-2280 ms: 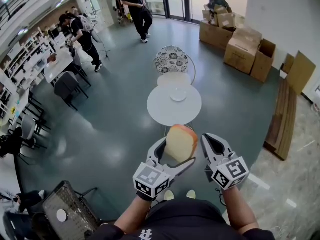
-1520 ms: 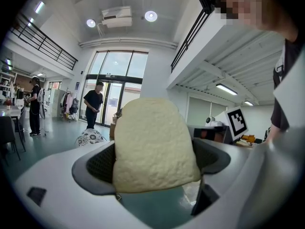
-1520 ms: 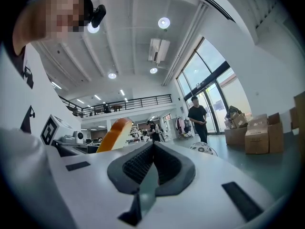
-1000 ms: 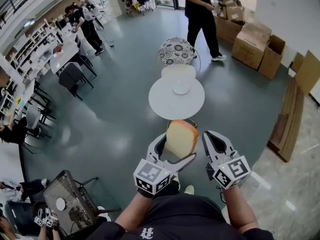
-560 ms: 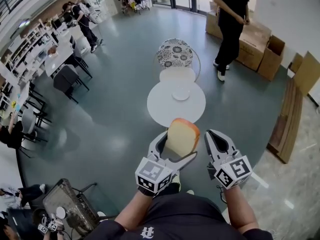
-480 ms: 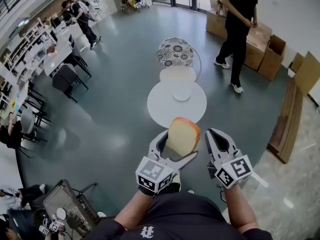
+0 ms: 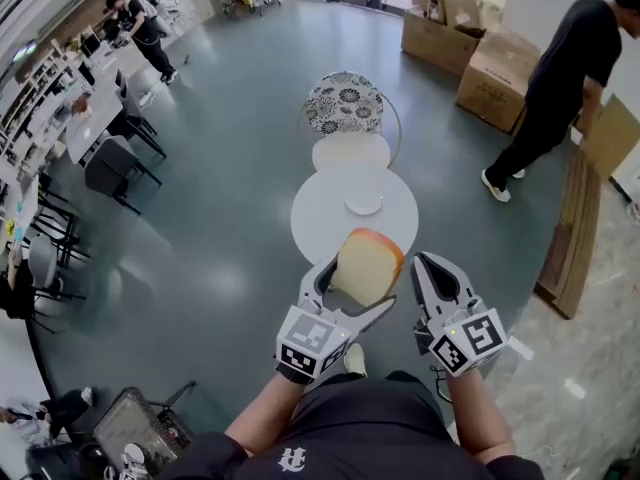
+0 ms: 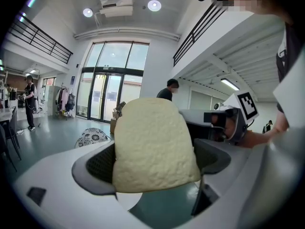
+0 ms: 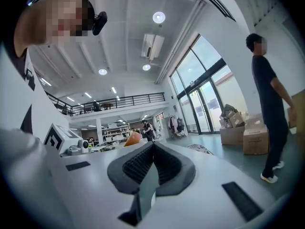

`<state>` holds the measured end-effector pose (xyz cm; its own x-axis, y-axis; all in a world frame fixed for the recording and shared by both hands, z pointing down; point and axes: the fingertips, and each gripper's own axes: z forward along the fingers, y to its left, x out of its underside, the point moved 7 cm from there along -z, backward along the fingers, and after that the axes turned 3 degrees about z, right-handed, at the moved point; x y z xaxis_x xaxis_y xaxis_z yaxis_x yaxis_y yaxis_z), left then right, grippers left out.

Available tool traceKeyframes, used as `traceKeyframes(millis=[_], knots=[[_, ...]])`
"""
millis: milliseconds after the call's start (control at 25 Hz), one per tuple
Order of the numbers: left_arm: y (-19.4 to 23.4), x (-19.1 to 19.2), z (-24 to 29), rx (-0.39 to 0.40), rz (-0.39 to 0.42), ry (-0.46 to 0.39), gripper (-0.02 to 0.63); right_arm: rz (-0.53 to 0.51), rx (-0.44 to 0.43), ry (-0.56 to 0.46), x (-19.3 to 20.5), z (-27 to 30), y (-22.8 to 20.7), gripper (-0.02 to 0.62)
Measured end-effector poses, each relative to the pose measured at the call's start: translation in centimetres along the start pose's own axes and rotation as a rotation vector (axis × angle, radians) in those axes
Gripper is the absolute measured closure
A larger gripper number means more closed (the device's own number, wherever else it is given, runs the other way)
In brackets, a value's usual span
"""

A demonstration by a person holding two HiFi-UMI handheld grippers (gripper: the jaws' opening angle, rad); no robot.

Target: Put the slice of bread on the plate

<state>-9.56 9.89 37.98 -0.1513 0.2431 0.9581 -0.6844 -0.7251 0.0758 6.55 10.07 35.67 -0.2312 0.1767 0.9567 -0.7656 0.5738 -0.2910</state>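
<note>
Left gripper [image 8: 155,160] jaws clamp the slice of bread [image 8: 152,137], right gripper [image 9: 151,163] jaws meet empty, and only the head view shows the plate [image 7: 364,204], well apart on the round surface [image 7: 320,218].

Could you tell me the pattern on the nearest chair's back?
The chair's back is black-and-white floral, clearest in head view.

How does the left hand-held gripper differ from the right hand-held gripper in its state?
The left hand-held gripper grips the slice of bread; the right hand-held gripper holds nothing. The left one's jaws stand apart on the slice; the right one's jaws are pressed together. Both point forward, side by side.
</note>
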Motion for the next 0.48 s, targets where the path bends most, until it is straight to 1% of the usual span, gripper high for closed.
traceKeyframes(millis=[200,480], knots=[[3.1,-0.1,2.0,0.005,0.002,0.023,0.089,0.009,0.017,0.001,-0.2,2.5,-1.0,0.589],[7.1,0.6,5.9,-0.006,-0.014,0.061,0.089,0.04,0.018,-0.004,-0.3,6.3,-4.5,0.589]])
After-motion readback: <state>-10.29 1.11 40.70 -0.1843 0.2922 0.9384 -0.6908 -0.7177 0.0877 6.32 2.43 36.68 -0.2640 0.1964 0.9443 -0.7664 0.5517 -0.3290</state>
